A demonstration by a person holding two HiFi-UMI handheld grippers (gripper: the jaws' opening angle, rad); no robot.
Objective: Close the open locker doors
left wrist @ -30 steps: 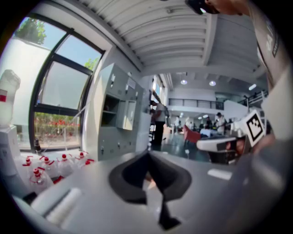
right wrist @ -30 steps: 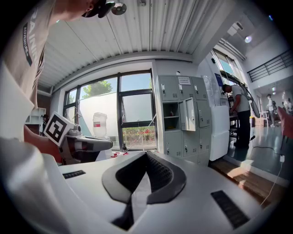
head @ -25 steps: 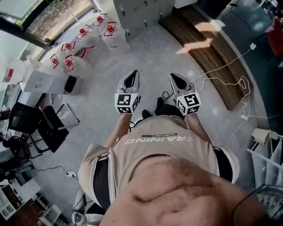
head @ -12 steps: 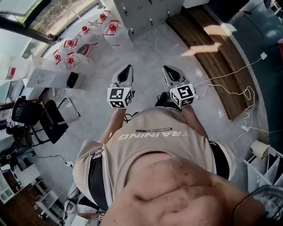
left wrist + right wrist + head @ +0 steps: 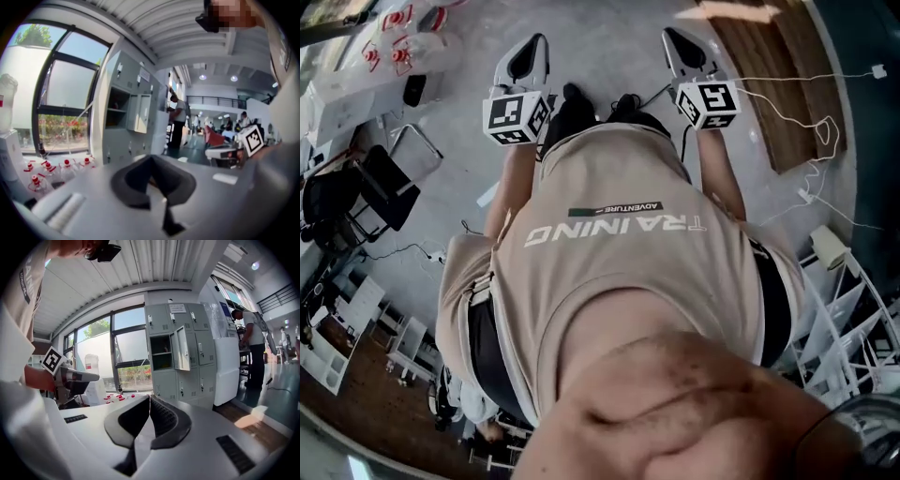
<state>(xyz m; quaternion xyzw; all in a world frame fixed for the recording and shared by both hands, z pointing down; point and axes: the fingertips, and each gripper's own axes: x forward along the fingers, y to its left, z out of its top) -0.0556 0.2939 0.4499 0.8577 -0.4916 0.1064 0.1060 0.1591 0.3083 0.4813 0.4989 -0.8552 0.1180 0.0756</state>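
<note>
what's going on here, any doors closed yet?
A person holds a gripper in each hand and stands well back from a bank of grey lockers. One locker door hangs open. The left gripper and right gripper both have their jaws together, holding nothing. No door is touched yet.

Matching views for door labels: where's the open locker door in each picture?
Head view: not in it; no lockers show.
Left gripper view: open locker door, left of centre, above the jaws, to the right of its dark compartment.
Right gripper view: the same door, right of centre, mid-height.
Shared landmark: red-capped water jugs, top left in the head view, low left in both gripper views.
</note>
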